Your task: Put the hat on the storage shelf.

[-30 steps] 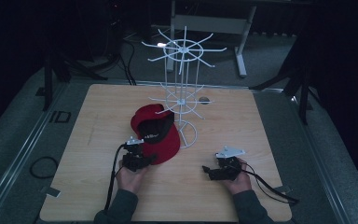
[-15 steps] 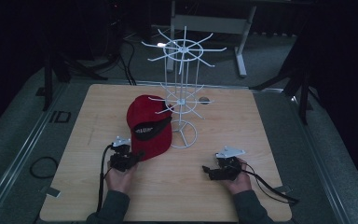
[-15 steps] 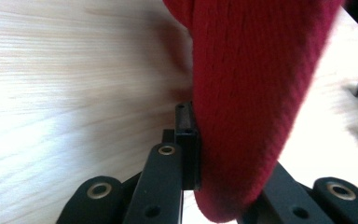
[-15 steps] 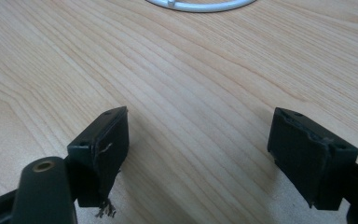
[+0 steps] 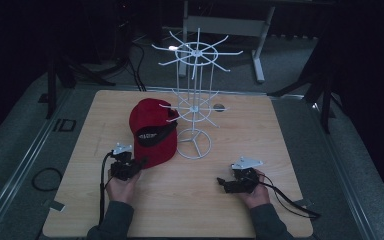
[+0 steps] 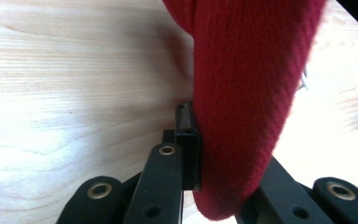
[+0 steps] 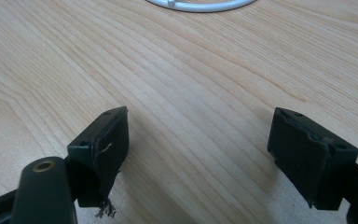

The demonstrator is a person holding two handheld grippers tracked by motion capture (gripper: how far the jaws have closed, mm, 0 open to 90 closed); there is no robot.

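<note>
Wooden worktop (image 5: 190,190): left tongs (image 5: 141,163) pinch the red cap's (image 5: 152,132) brim; right tongs (image 5: 221,181) rest spread wide.

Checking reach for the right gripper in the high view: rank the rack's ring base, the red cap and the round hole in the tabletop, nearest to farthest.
From the right gripper:
1. Ring base of the white wire rack, just beyond it toward table centre.
2. Red cap, across on the left, pinched in the left gripper.
3. Round hole, far side behind the rack.

Cap (image 5: 151,134) lying on desk (image 5: 240,210), touching left of wire rack (image 5: 195,102); left gripper (image 5: 141,163) sitting at cap's near edge.
</note>
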